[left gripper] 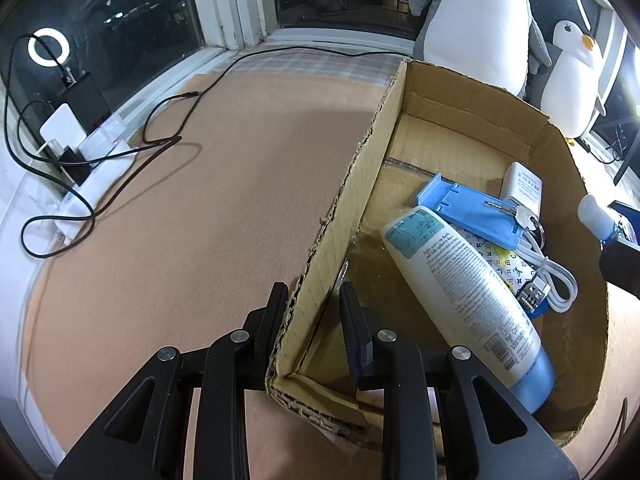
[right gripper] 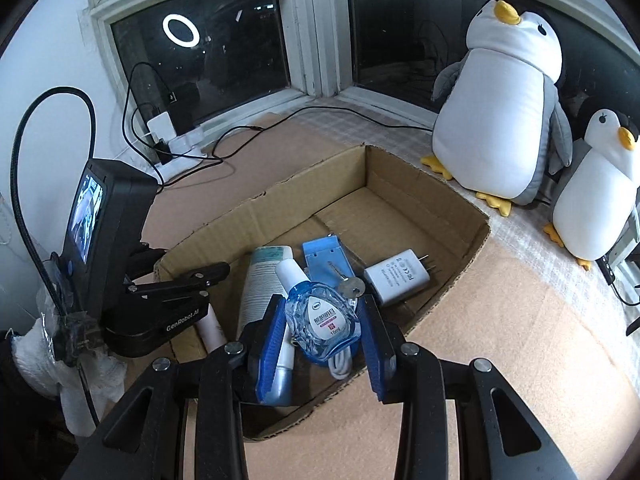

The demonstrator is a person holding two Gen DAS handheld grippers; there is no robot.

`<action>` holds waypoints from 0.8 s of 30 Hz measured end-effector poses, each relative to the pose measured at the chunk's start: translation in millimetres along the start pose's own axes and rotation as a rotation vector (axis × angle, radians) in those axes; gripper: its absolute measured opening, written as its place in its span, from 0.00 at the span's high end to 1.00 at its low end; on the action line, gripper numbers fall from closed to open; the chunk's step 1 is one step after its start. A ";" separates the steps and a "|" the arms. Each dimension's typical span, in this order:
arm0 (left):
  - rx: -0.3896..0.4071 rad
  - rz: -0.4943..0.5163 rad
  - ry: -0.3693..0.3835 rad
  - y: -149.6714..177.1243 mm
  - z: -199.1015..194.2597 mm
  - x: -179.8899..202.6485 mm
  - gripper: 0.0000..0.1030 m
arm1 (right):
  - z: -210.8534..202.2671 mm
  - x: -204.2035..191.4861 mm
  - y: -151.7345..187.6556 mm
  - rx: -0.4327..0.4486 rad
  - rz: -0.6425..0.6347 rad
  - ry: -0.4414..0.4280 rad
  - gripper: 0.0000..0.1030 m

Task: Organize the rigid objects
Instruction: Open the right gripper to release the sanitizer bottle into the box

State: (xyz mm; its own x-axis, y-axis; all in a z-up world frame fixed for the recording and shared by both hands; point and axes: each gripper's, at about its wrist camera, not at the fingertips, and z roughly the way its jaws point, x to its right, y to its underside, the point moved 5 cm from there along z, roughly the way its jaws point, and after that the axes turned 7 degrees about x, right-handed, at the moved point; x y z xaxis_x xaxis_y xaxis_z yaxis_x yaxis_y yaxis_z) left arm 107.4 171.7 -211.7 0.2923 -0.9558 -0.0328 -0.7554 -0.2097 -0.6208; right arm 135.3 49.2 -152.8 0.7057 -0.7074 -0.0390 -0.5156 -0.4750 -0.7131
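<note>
Dark window panes and a white frame close off the far side in our left wrist view, with a tan mat spread below them. On the left edge lies a white power strip with black cables looping across the mat, and a ring light's glow shows in the glass. Our left gripper is clamped on the near left wall of the cardboard box, one finger outside and one inside. Within the box we see a white lotion tube with a blue cap lying slantwise, a blue plastic holder with a key on it, a white charger, and a coiled white cable. Two plush penguins sit behind the box.

Turning to our right wrist view, the same windows and mat form the background, the penguins standing at the right beside the box. Our right gripper holds a small clear blue eye-drop bottle between its blue pads, white cap pointing away, raised above the near end of the box. Below it lie the tube, holder, key and charger. At the left, the other gripper grips the box's left wall near its near corner.
</note>
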 end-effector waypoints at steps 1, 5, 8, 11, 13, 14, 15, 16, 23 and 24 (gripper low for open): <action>0.002 0.000 0.001 0.5 -1.5 -0.2 0.78 | 0.3 -1.0 -0.6 0.000 0.001 0.001 0.67; 0.022 0.005 0.000 -0.8 -12.0 0.4 0.78 | -8.6 -1.0 -2.2 0.014 0.020 0.014 0.44; 0.043 0.010 0.002 -2.9 -23.5 1.0 0.77 | -22.0 1.2 -3.1 0.034 0.050 0.018 0.43; 0.068 0.011 0.008 -5.3 -38.9 1.6 0.77 | -38.8 6.5 -2.3 0.055 0.090 0.028 0.42; 0.088 0.017 0.010 -7.5 -49.8 3.2 0.77 | -51.2 10.3 -0.4 0.066 0.114 0.041 0.39; 0.097 0.019 0.012 -8.3 -55.0 4.1 0.77 | -56.4 11.7 0.8 0.070 0.122 0.048 0.39; 0.107 0.023 0.019 -9.5 -61.0 5.2 0.77 | -62.1 13.3 2.1 0.076 0.130 0.054 0.38; 0.114 0.025 0.025 -10.1 -65.9 6.3 0.75 | -67.5 14.4 3.4 0.080 0.137 0.061 0.38; 0.188 0.075 0.068 -15.8 -106.6 26.4 0.74 | -109.4 21.5 10.6 0.123 0.192 0.135 0.30; 0.198 0.080 0.077 -16.6 -113.5 29.8 0.74 | -114.9 21.7 11.6 0.128 0.196 0.147 0.30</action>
State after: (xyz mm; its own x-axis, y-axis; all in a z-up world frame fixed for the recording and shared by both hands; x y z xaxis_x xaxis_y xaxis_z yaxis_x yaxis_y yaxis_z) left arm 62.1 123.2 -113.4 0.1844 -0.9823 -0.0331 -0.6421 -0.0950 -0.7607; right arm 88.8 -31.8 -81.5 0.5155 -0.8522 -0.0895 -0.5632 -0.2582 -0.7849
